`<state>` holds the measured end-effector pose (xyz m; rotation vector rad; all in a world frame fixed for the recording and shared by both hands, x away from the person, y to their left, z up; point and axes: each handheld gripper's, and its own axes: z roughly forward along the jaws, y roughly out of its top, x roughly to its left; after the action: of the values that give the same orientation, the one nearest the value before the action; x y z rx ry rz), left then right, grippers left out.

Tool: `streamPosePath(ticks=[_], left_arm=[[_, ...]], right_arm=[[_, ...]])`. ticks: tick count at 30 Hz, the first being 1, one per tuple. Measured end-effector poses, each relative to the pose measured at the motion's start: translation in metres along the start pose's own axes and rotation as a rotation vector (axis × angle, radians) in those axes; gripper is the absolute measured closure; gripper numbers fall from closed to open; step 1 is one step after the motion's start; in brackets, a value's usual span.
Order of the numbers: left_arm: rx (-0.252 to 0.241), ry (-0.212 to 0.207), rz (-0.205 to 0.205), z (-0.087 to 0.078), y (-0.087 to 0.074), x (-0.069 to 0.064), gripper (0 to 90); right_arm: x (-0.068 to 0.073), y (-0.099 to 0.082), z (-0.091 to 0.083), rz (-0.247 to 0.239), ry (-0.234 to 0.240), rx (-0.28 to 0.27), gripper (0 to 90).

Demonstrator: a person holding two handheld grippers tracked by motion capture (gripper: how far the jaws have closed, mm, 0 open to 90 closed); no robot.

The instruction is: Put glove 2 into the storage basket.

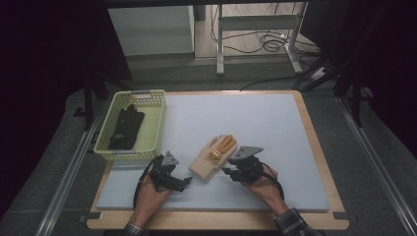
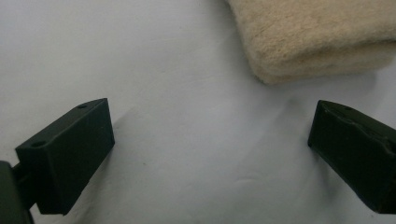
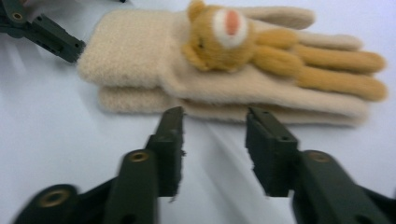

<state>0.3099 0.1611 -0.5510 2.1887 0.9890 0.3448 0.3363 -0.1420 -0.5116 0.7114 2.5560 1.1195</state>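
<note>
A cream knitted glove (image 1: 212,158) with a bear face and orange fingers lies on the pale mat, stacked on a second cream glove (image 3: 140,100). My left gripper (image 1: 187,181) rests on the mat just left of the cuff (image 2: 317,37); its jaws stand wide apart around bare mat, open (image 2: 210,140). My right gripper (image 1: 227,171) sits at the glove's right side, pointing at its long edge. In the right gripper view its jaws (image 3: 215,123) are apart with nothing between them, and the glove pair (image 3: 224,70) lies just beyond the tips.
A pale yellow basket (image 1: 158,118) stands at the mat's left edge with black gloves (image 1: 125,129) inside. The light blue mat (image 1: 255,118) covers a wooden table (image 1: 319,147). Dark floor, cables and a frame lie beyond the far edge.
</note>
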Motion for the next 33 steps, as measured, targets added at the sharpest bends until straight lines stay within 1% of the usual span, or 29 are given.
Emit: streamPosePath(ticks=[2, 5, 8, 10, 15, 17, 19, 23, 25, 28, 30, 32, 33], left_arm=[[0.0, 0.0, 0.0, 0.0, 0.0, 0.0, 0.4], [0.002, 0.0, 0.002, 0.0, 0.0, 0.0, 0.4], [0.003, -0.001, 0.002, 0.0, 0.0, 0.0, 0.4], [0.003, -0.001, 0.002, 0.0, 0.0, 0.0, 0.4], [0.003, -0.001, 0.003, 0.0, 0.0, 0.0, 0.3], [0.003, 0.0, 0.004, 0.0, 0.0, 0.0, 0.3], [0.004, 0.001, 0.005, 0.0, 0.0, 0.0, 0.2], [0.005, 0.001, 0.006, 0.0, 0.0, 0.0, 0.3], [0.005, 0.001, 0.01, 0.0, 0.0, 0.0, 0.4], [0.005, 0.002, 0.008, 0.0, 0.0, 0.0, 0.5], [0.005, 0.003, 0.008, 0.0, 0.001, 0.0, 0.4], [0.006, 0.002, 0.006, 0.0, 0.001, 0.0, 0.3], [0.007, 0.005, 0.007, 0.0, 0.001, 0.0, 0.3]], right_arm=[[-0.003, -0.002, -0.005, 0.0, -0.022, -0.003, 45.2], [-0.008, -0.005, -0.012, 0.0, -0.041, -0.008, 35.3], [-0.012, -0.009, -0.018, -0.008, -0.073, -0.013, 28.2], [-0.016, -0.013, -0.022, -0.001, -0.083, -0.016, 24.5], [-0.026, -0.023, -0.03, 0.046, -0.104, -0.016, 16.6], [-0.031, -0.028, -0.035, 0.072, -0.125, -0.018, 13.6], [-0.037, -0.033, -0.038, 0.101, -0.138, -0.009, 10.2], [-0.047, -0.045, -0.043, 0.147, -0.175, 0.006, 6.1], [-0.052, -0.051, -0.045, 0.155, -0.204, 0.015, 5.3], [-0.056, -0.059, -0.045, 0.155, -0.237, 0.04, 4.4], [-0.058, -0.064, -0.045, 0.138, -0.259, 0.056, 4.0], [-0.059, -0.07, -0.044, 0.128, -0.264, 0.061, 2.8], [-0.06, -0.07, -0.045, 0.139, -0.256, 0.058, 2.9]])
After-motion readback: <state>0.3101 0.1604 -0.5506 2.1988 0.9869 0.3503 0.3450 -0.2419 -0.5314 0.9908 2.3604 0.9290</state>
